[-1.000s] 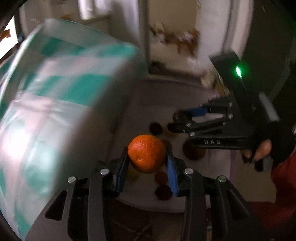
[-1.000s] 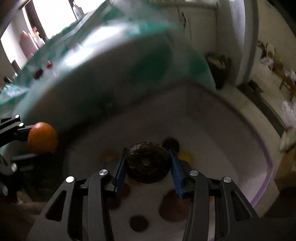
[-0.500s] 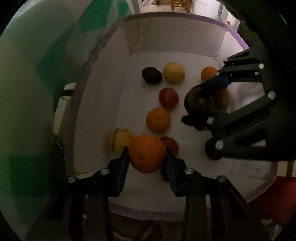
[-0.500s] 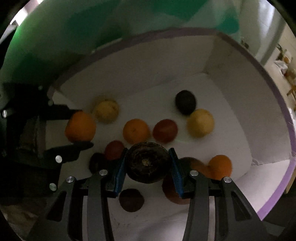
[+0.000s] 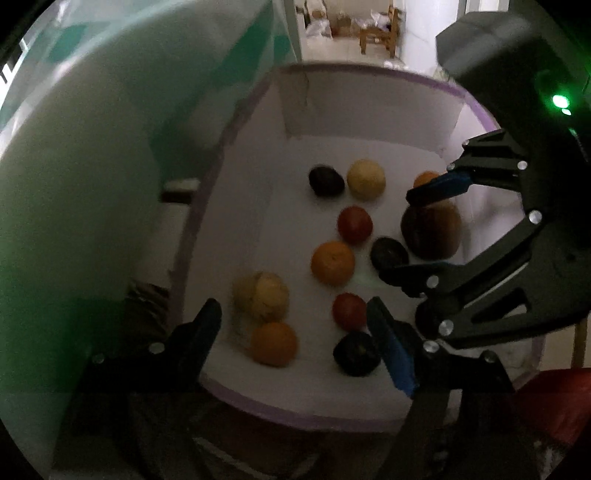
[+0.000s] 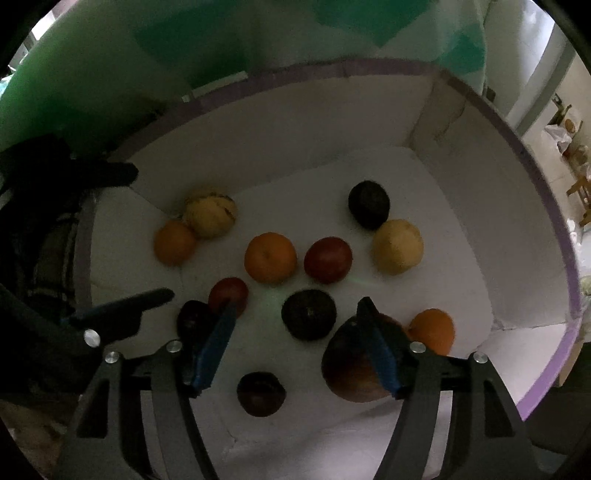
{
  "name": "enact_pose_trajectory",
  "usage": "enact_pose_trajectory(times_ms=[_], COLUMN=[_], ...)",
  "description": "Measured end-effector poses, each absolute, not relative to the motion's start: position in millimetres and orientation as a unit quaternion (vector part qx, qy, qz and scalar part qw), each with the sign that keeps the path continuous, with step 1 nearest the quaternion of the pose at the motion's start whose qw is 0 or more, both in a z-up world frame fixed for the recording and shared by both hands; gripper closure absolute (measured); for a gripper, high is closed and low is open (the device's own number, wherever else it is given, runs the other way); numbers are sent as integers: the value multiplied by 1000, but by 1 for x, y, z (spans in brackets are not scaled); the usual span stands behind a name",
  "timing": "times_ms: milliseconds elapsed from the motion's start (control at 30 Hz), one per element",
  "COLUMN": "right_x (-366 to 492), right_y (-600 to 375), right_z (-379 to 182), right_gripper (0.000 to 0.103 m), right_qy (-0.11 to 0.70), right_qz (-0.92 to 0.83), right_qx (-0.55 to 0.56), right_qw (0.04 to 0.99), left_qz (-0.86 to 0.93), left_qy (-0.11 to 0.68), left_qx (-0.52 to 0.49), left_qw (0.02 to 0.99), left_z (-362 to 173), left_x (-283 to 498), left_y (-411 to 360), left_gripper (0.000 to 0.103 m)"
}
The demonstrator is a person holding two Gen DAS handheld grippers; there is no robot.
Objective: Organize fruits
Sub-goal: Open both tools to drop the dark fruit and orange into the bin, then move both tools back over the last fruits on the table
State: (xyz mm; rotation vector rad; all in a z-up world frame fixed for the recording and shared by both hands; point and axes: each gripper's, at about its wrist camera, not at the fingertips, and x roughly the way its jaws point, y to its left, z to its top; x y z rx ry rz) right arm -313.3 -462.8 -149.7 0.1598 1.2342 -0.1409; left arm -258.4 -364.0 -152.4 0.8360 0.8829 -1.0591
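A white box with a purple rim [image 5: 369,70] [image 6: 535,177] holds several fruits. My left gripper [image 5: 295,314] is open and empty above an orange [image 5: 274,343] that lies beside a pale striped fruit [image 5: 262,295]. My right gripper [image 6: 297,314] is open and empty above a dark round fruit [image 6: 308,314]; it also shows in the left wrist view [image 5: 402,236]. The same orange [image 6: 174,242] and striped fruit [image 6: 210,212] show at the box's left in the right wrist view. Other oranges, red fruits, dark fruits and a yellow fruit [image 6: 397,245] lie around.
A large brown-red fruit [image 6: 351,369] lies under my right gripper's right finger. A green and white cloth-covered table [image 5: 92,147] stands next to the box. The box walls stand high around the fruits. A room with a wooden chair [image 5: 376,33] lies beyond.
Both grippers opened over the box. The orange left my left gripper and now lies beside the striped fruit. The dark fruit left my right gripper and lies on the box floor.
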Motion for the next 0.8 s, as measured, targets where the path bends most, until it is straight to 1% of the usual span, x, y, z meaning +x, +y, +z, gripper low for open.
enact_pose_trajectory(times_ms=[33,100,167,233,300,400,500,567,667,800], right_x=[-313,-313,-313,-312,-310,-307,-299,-296,-286,-251], right_y=[-465,-468,-472,-473,-472,-464,-454,-448,-429,-386], right_z=[-145,-133,-118,-104,-94,-73,-49,-33,-1,30], right_gripper=[34,28,26,21,18,17,17,16,16,16], right_qy=[574,564,554,545,543,537,515,487,429,378], right_qz=[-69,-78,-89,-101,-106,-112,-117,-115,-94,-40], right_qx=[72,66,65,63,54,29,16,18,32,46], right_qw=[813,819,825,830,832,836,849,866,898,924], left_qz=[-481,-504,-519,-523,-522,-512,-495,-472,-436,-367], left_qy=[380,343,307,266,243,238,218,190,166,181], left_qx=[372,367,369,375,365,338,314,280,221,143], left_qw=[697,703,707,718,731,753,781,814,857,901], left_z=[-145,-127,-114,-102,-92,-77,-54,-30,5,34], left_x=[-261,-272,-281,-291,-291,-281,-271,-258,-231,-174], left_y=[-361,-356,-350,-343,-336,-324,-304,-281,-240,-180], left_gripper=[22,17,15,13,8,8,8,8,3,2])
